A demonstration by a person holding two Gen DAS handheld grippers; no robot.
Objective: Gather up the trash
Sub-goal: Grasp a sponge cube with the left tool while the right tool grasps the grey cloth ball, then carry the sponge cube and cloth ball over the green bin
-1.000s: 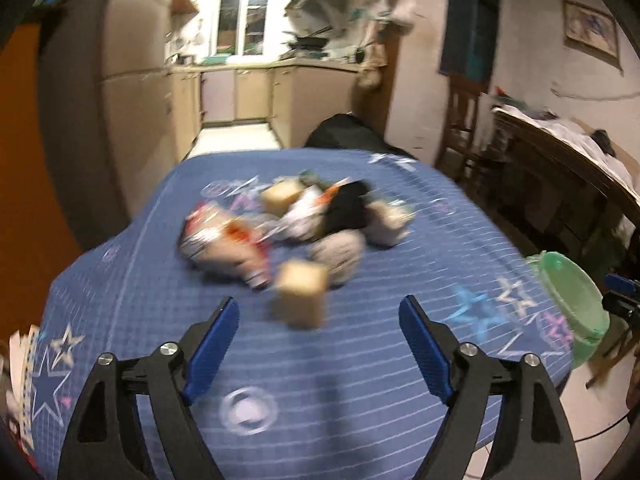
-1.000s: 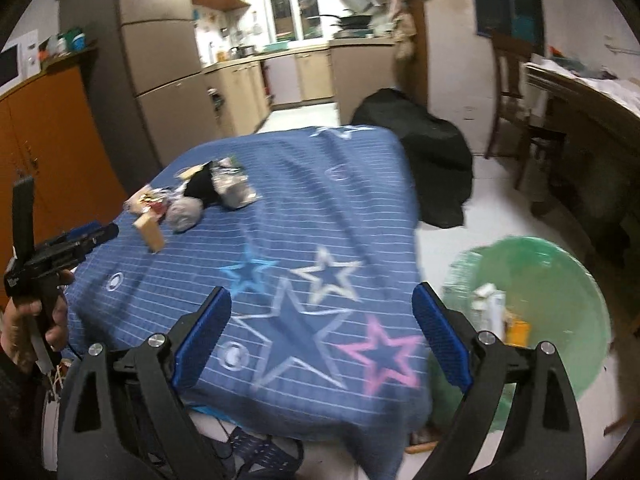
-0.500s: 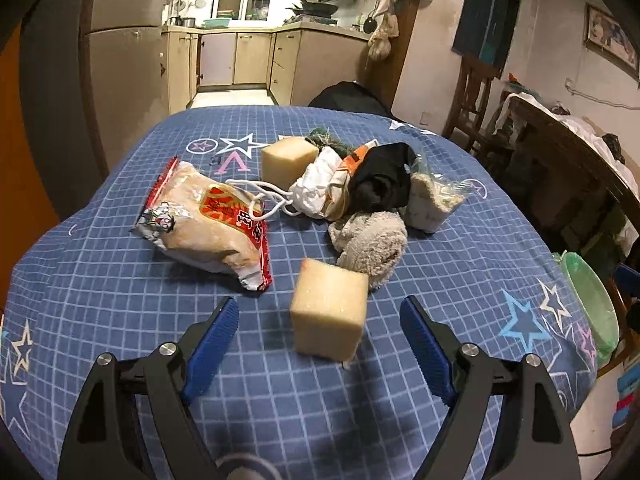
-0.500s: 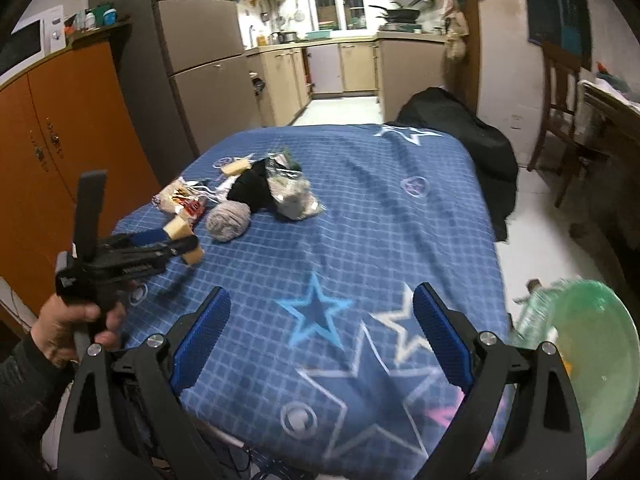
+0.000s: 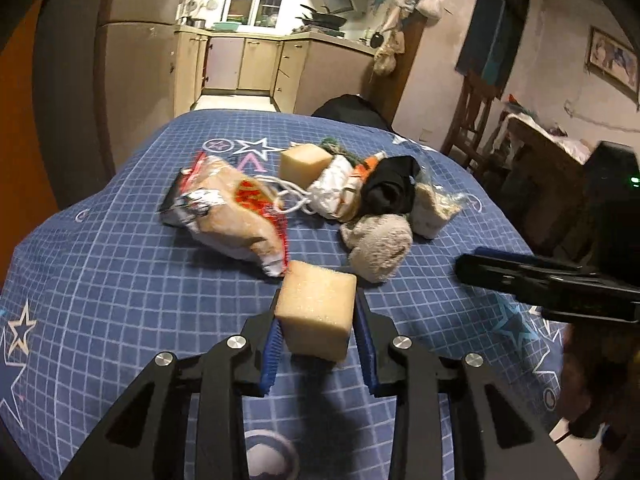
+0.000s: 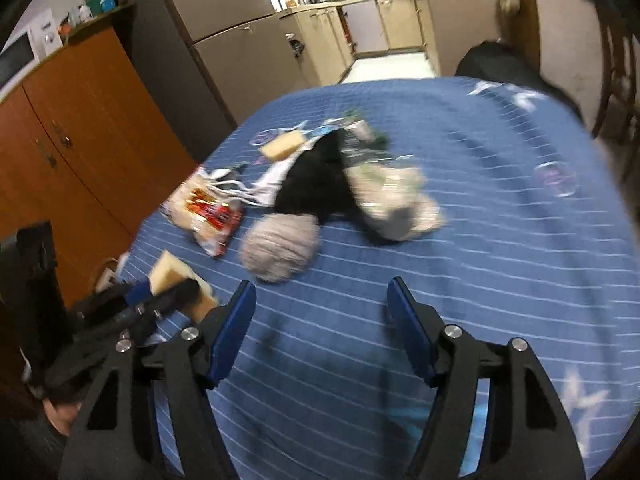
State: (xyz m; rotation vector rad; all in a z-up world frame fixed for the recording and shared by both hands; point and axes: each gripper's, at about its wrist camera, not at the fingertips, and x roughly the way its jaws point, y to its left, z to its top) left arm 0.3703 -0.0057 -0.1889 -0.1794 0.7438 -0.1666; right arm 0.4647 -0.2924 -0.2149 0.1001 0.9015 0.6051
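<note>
A pile of trash lies on the blue star tablecloth (image 5: 120, 280): a snack bag (image 5: 232, 216), a white pouch with strings (image 5: 332, 192), a black cloth (image 5: 392, 192), a grey woolly ball (image 5: 380, 244), a clear bag (image 5: 432, 208) and a far yellow sponge cube (image 5: 304, 164). My left gripper (image 5: 316, 312) is closing, and its blue pads touch both sides of the near yellow sponge cube (image 5: 316, 316). My right gripper (image 6: 320, 292) is also closing with nothing between its fingers. It hovers just short of the grey woolly ball (image 6: 280, 252). The right wrist view is blurred.
An orange cabinet (image 6: 80, 140) and a grey fridge (image 6: 224, 40) stand to the left of the table. Beyond the far table edge lies a black bag (image 5: 348, 108). A wooden chair (image 5: 476, 120) and a cluttered side table (image 5: 540, 148) stand at the right.
My left gripper went forward and closed around the near sponge cube. My right gripper swung left from the green bin side to the pile, and its jaws narrowed.
</note>
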